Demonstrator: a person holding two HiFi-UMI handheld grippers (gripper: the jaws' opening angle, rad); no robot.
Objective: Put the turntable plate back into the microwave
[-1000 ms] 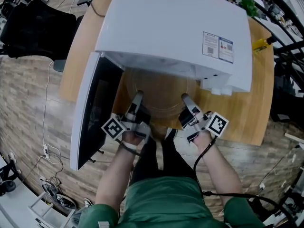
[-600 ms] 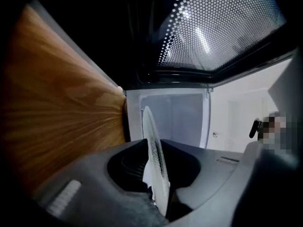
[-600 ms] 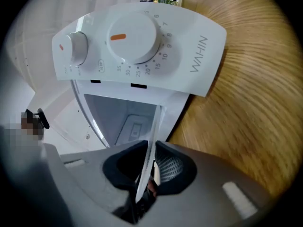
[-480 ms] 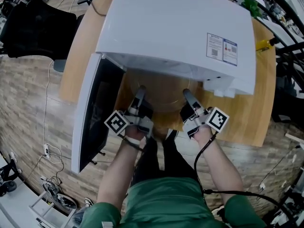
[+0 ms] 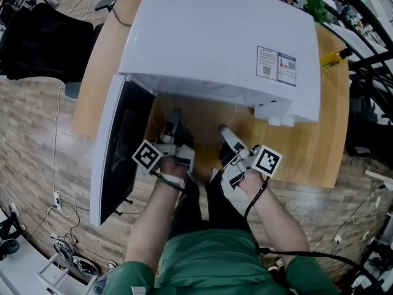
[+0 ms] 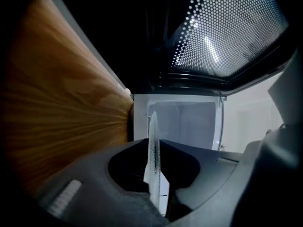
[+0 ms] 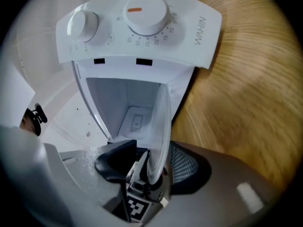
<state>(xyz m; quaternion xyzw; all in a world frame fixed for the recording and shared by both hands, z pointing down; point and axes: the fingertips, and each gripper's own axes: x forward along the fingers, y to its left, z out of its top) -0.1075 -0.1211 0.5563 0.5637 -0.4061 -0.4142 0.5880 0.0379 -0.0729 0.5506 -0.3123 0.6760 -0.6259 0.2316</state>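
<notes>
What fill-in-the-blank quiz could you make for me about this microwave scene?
The white microwave stands on a ___ table.
Its door is swung ___.
The left hand-held gripper is ___ on the rim of the glass turntable plate.
The control panel carries ___ round dials.
Missing words: wooden, open, shut, two.

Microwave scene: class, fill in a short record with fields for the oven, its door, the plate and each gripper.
Microwave: white, on wooden table
Door: swung open, at the head view's left
Turntable plate: glass, at the cavity mouth
Left gripper: shut on the plate's rim
Right gripper: jaws have just been opening; rim between them, not pressed
</notes>
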